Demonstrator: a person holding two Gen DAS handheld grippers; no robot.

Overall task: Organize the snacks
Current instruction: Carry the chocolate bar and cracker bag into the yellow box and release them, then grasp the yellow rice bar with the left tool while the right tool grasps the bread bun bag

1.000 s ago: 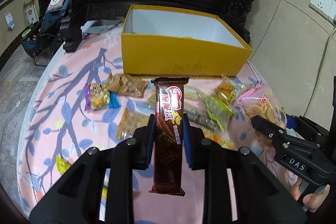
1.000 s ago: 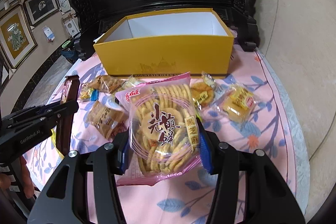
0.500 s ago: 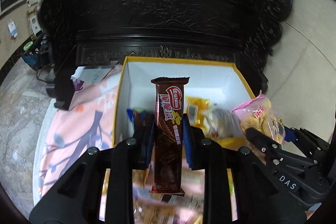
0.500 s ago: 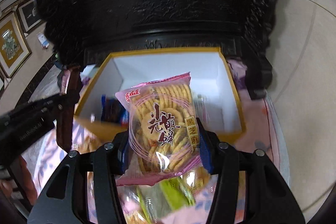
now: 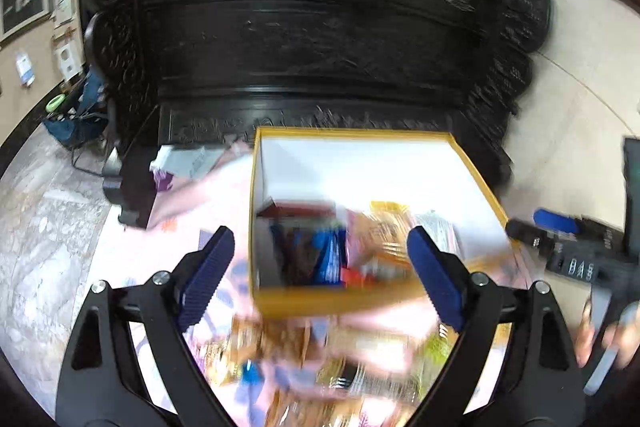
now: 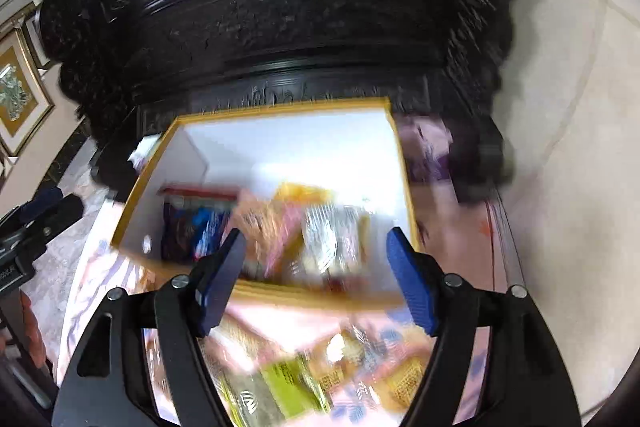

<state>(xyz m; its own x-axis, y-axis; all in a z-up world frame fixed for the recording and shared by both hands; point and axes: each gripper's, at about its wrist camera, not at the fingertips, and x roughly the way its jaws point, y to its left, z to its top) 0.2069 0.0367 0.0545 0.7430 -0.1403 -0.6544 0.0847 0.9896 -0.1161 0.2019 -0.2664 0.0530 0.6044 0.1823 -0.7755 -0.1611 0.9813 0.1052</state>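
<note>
Both snacks dropped into the yellow box (image 5: 336,301); left gripper (image 5: 320,275) and right gripper (image 6: 316,277) fingers now spread, empty.

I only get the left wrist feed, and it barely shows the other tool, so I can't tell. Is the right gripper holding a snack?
Observer: No. In the right wrist view the right gripper is open and empty, and it points at the yellow box.
Operator: Is there anything past the box's far right corner? My view doesn't show that corner of the table.
Observer: Yes, a purple thing lies on the table just outside that corner. It is too blurred to tell what it is.
</note>
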